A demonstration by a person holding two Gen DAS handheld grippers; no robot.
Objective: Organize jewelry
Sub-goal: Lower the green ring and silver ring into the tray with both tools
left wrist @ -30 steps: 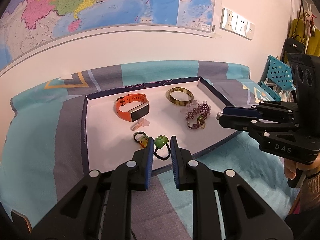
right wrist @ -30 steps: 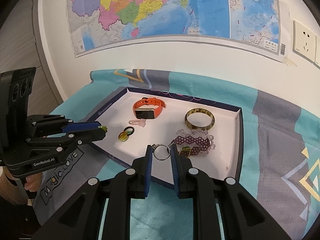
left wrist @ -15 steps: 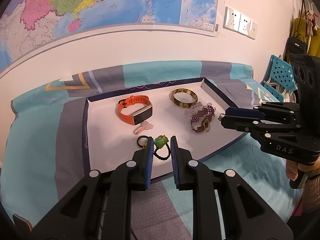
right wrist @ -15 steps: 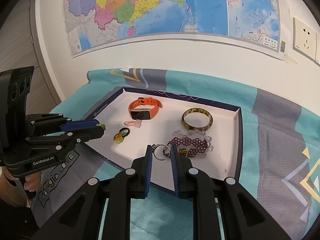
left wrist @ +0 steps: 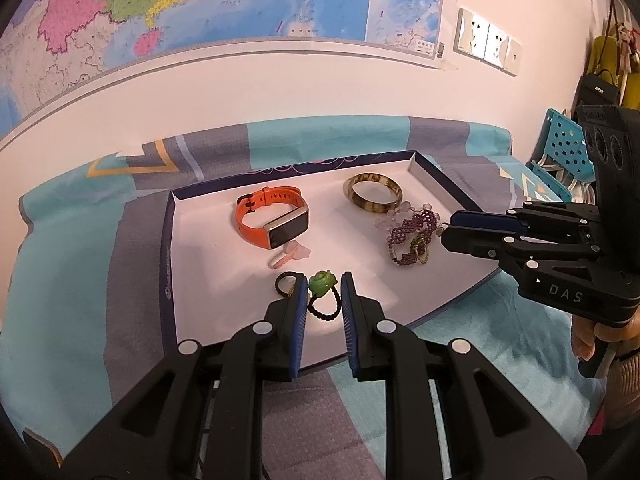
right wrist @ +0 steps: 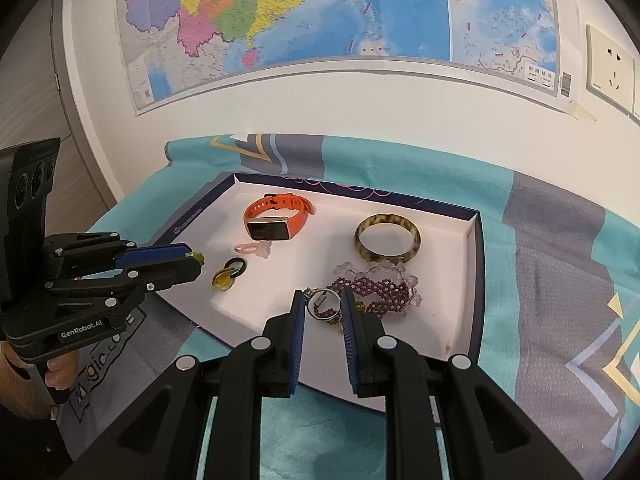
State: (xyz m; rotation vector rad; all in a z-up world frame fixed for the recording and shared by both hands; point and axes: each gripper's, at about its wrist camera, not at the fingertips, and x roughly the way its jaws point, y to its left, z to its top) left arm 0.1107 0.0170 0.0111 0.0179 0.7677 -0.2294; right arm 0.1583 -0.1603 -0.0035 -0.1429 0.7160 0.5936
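Note:
A white tray with a dark blue rim lies on a patterned cloth. My left gripper is shut on a green flower ring with a black beaded band, above the tray's near edge. My right gripper is shut on a thin silver ring, over the tray's near right part. In the tray lie an orange smart band, a tortoiseshell bangle, a purple beaded bracelet, a pink clip and a black ring with a yellow flower. Each gripper shows in the other's view: right, left.
The teal and grey cloth runs back to a white wall with a large map and sockets. A blue perforated basket and hanging bags stand at the far right. A hand grips the right gripper's handle.
Both views drifted only slightly. Each gripper keeps its ring, and the pieces in the tray lie where they were.

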